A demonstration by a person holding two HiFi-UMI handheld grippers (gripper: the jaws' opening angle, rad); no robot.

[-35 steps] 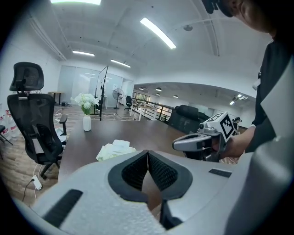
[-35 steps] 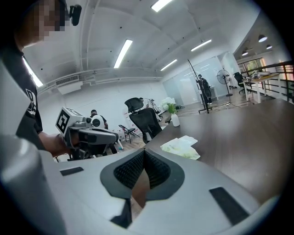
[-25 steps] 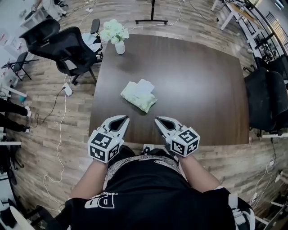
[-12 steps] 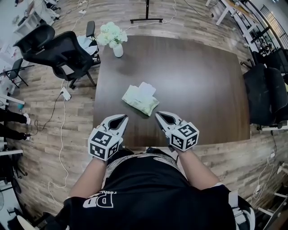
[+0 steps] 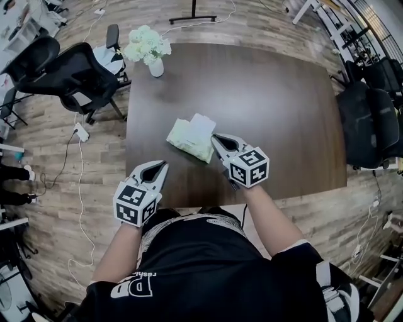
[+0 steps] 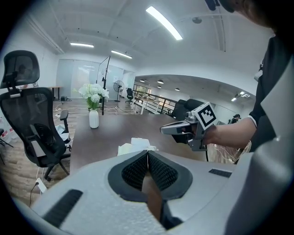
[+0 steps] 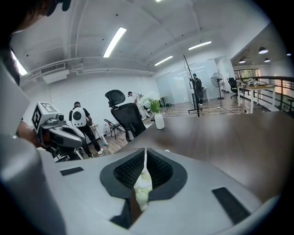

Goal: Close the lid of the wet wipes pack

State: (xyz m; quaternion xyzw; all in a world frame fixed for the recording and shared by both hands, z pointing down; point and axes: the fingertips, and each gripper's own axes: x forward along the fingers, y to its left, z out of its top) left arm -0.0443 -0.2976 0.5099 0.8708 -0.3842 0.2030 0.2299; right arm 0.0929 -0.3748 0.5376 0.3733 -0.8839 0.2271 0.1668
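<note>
The wet wipes pack (image 5: 186,139) is pale green and lies near the middle of the dark table (image 5: 277,107). Its white lid (image 5: 201,126) stands flipped open toward the far side. My right gripper (image 5: 215,138) is shut and empty, its tips right beside the pack's right end; whether they touch it I cannot tell. In the right gripper view the pack (image 7: 143,184) shows just under the closed jaws. My left gripper (image 5: 164,164) is shut too, hanging over the table's near edge, a short way short of the pack. The left gripper view shows the pack (image 6: 134,146) ahead and the right gripper (image 6: 180,129) beside it.
A white vase of flowers (image 5: 147,49) stands at the table's far left corner. Black office chairs stand off the left side (image 5: 66,69) and the right side (image 5: 371,122). A stand's base (image 5: 192,17) sits on the wooden floor beyond the table.
My right gripper has moved forward from the near table edge up to the pack's right end. My left gripper has shifted a little to the left and forward, still shut.
</note>
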